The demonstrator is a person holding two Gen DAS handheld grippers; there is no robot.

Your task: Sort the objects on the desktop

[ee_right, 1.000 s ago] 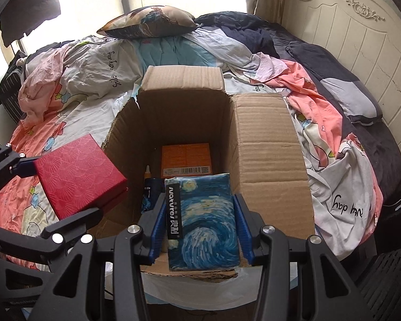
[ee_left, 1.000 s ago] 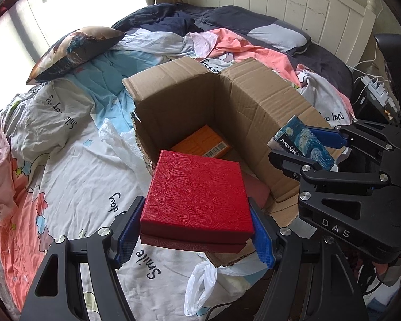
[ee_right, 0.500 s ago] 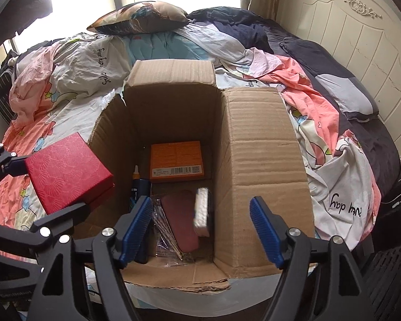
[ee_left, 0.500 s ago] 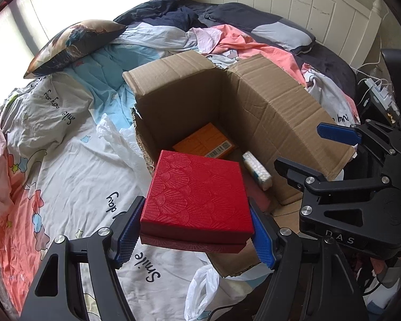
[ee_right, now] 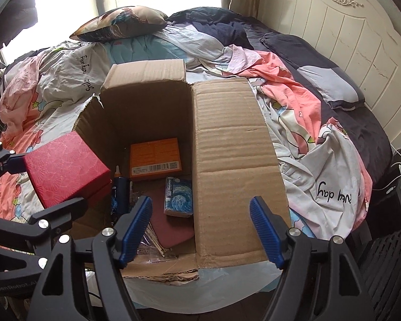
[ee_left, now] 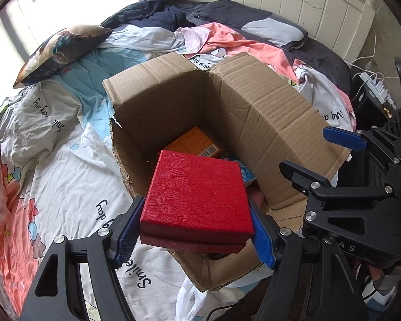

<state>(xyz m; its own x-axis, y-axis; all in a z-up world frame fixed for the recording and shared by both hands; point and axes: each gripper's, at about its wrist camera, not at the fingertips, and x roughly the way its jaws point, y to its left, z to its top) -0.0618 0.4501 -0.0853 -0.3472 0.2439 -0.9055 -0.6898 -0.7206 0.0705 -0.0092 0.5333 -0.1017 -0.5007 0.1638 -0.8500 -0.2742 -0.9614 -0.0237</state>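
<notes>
My left gripper is shut on a red embossed gift box, held level over the near left corner of an open cardboard box. The right wrist view shows that red box at the left, above the carton's left wall. My right gripper stands open and empty over the carton's near edge. Below it, inside, a blue starry-pattern packet lies flat beside an orange box, a dark blue bottle and a maroon flat item.
The carton sits on a bed covered in rumpled printed bedding, with a dark pillow at the far left and a white headboard at the right. A white plastic bag lies by the carton's left side. A power strip sits at the right.
My right gripper opened and let go of the blue starry packet, which dropped into the carton and now lies flat. The left gripper keeps its hold on the red box.
</notes>
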